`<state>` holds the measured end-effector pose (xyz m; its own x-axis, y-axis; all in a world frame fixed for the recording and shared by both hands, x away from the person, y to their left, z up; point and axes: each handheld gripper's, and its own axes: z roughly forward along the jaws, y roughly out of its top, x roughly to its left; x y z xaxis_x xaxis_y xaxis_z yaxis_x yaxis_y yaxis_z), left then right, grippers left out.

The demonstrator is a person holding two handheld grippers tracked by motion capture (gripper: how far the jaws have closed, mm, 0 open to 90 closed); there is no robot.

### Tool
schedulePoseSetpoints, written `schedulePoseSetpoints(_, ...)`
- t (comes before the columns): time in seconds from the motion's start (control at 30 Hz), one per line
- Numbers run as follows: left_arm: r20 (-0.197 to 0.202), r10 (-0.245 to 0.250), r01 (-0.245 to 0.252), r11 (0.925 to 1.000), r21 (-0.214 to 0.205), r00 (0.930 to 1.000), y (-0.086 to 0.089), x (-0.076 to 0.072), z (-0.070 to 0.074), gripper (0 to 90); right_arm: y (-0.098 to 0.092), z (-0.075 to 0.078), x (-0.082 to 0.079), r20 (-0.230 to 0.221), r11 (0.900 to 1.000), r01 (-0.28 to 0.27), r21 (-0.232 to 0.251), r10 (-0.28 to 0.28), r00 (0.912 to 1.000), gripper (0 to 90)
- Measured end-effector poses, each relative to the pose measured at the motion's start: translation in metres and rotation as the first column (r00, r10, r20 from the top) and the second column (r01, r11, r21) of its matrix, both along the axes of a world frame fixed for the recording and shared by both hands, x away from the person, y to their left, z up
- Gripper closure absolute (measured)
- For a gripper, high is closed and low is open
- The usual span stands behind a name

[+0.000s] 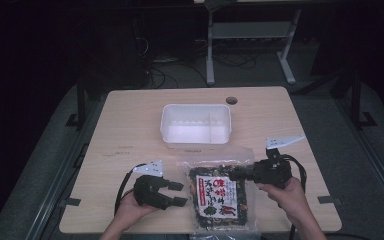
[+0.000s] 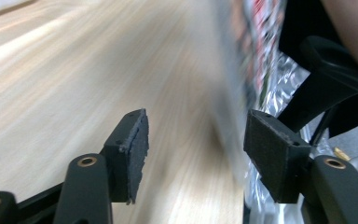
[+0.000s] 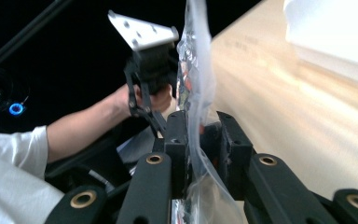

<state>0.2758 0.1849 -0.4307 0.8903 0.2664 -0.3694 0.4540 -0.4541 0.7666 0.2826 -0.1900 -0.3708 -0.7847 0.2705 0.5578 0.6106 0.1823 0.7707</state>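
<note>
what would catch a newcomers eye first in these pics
Probably the clear snack bag with its red, white and dark green label, lying at the near edge of the wooden table. The right gripper is clamped on the bag's edge, while the left gripper sits open just left of it. Behind the bag stands a white bin.

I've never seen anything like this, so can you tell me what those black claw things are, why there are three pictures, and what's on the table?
A person holds two black grabbing tools, one in each hand. One picture looks down from above; the other two come from small cameras riding on each tool. On the wooden table sit a white tub and a clear snack bag. The right gripper pinches the bag's edge between its jaws. The left gripper is open beside the bag, with nothing in it.
</note>
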Motion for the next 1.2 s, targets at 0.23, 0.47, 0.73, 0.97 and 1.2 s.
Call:
schedulePoseSetpoints(0.23, 0.019, 0.051, -0.051, 0.9987, 0.008, 0.9985, 0.016, 0.003, 0.002, 37.8, -0.011, 0.037, -0.009, 0.142, 0.9927, 0.120, -0.007, -0.118, 0.9828, 76.9)
schedulePoseSetpoints(0.47, 0.060, 0.103, -0.107, 0.9918, 0.070, 0.9929, 0.025, 0.004, 0.002, 36.1, -0.009, 0.061, -0.004, 0.222, 0.9764, 0.216, -0.002, -0.210, 0.9522, 76.9)
schedulePoseSetpoints(0.73, 0.113, 0.150, -0.167, 0.9734, 0.157, 0.9822, 0.025, 0.003, -0.001, 30.8, 0.010, 0.078, 0.011, 0.297, 0.9568, 0.290, -0.015, -0.273, 0.9152, 76.9)
schedulePoseSetpoints(0.97, 0.138, 0.157, -0.184, 0.9598, 0.212, 0.9778, 0.025, 0.003, -0.003, 27.7, 0.027, 0.087, 0.026, 0.338, 0.9429, 0.333, -0.018, -0.308, 0.8896, 76.8)
schedulePoseSetpoints(1.2, 0.153, 0.163, -0.196, 0.9515, 0.237, 0.9747, 0.027, 0.001, -0.004, 27.0, 0.045, 0.099, 0.041, 0.398, 0.9246, 0.380, -0.030, -0.337, 0.8530, 76.8)
